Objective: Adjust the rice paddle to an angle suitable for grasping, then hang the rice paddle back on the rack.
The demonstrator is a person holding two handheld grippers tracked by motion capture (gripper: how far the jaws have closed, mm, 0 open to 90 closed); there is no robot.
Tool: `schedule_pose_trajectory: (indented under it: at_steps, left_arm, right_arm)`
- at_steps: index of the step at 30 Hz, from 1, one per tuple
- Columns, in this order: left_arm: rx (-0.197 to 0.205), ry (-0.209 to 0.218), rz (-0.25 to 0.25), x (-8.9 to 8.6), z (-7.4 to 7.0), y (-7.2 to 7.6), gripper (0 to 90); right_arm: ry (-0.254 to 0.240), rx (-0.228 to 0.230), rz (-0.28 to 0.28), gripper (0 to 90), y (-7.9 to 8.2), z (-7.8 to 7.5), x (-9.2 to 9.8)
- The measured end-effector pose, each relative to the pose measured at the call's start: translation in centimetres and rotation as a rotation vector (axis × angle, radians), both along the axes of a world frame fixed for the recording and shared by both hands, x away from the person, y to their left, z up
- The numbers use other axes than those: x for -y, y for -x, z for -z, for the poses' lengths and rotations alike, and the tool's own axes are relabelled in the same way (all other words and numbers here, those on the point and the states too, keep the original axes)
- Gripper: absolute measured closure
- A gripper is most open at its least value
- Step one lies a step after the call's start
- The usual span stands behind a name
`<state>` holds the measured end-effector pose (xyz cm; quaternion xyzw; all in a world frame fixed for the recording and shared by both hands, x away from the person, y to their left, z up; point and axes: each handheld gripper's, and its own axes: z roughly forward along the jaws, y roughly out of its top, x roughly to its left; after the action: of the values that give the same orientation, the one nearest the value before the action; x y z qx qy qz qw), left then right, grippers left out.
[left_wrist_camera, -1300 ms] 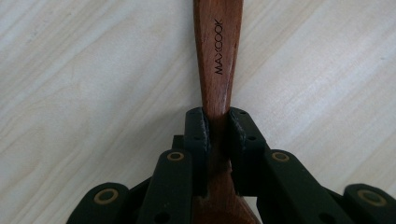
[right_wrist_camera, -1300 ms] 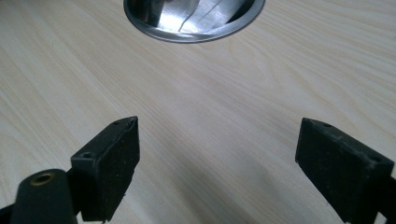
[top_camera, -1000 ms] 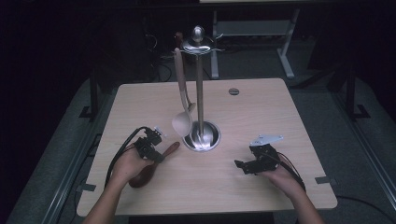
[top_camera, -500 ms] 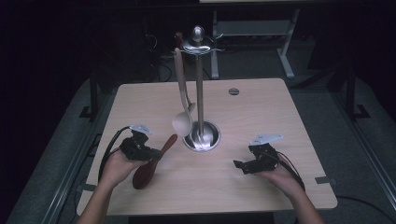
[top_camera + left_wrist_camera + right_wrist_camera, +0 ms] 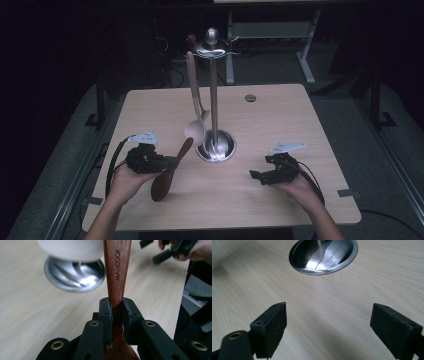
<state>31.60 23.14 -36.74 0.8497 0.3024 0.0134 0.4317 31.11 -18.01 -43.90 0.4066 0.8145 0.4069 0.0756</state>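
Observation:
A dark brown wooden spoon (image 5: 162, 183) is held off the table, its bowl toward me and its handle (image 5: 117, 267) slanting up toward the stand. My left gripper (image 5: 169, 163) (image 5: 116, 307) is shut on the spoon's narrow neck, both pads pressing the wood. A steel utensil stand (image 5: 214, 100) rises from a round base (image 5: 218, 150) (image 5: 75, 273) (image 5: 324, 255) at the table's middle. From its top hangs a pale wooden spoon (image 5: 195, 131) (image 5: 72, 247). My right gripper (image 5: 256, 176) (image 5: 330, 308) rests low at the right, jaws wide open over bare wood.
The light wooden table (image 5: 280, 115) has a small round grommet (image 5: 250, 98) near its far edge. Black cables trail from both grippers toward the near corners. White desk legs (image 5: 304, 55) stand on the dark floor behind the table.
My left hand has moved left and upward with the dark spoon, lifting it off the table. The right hand and its gripper have stayed where they were.

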Motion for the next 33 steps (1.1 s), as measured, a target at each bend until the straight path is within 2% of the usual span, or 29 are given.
schedule_pose_trajectory:
  at_steps: [5, 10, 14, 18, 25, 31, 33]
  left_arm:
    - [0.059, 0.057, -0.011, 1.3, -0.6, 0.5, 79.0]
    - [0.101, 0.076, -0.005, 2.8, -1.4, 0.9, 79.0]
    - [0.133, 0.103, -0.029, 4.0, -1.9, 0.9, 79.0]
    - [0.162, 0.123, -0.058, 5.5, -2.2, 0.8, 79.0]
    - [0.195, 0.118, -0.064, 8.0, -2.1, 0.8, 79.0]
    - [0.213, 0.11, -0.06, 9.2, -2.0, 0.8, 79.0]
    - [0.229, 0.113, -0.063, 9.5, -1.9, 0.9, 79.0]
  right_arm:
    - [-0.017, -0.001, 0.013, 22.8, 0.1, -0.3, 0.4]
    - [-0.043, 0.015, 0.019, 34.4, 0.3, -0.8, 0.5]
    - [-0.068, 0.037, 0.02, 40.6, 0.7, -1.7, 0.0]
    - [-0.11, 0.092, 0.019, 47.8, 1.0, -3.1, -0.6]
    - [-0.177, 0.155, -0.013, 52.4, 1.3, -6.2, -2.1]
    - [-0.268, 0.175, -0.04, 54.9, 1.1, -8.3, -3.1]
    - [-0.282, 0.188, -0.05, 56.0, 1.0, -9.0, -3.6]
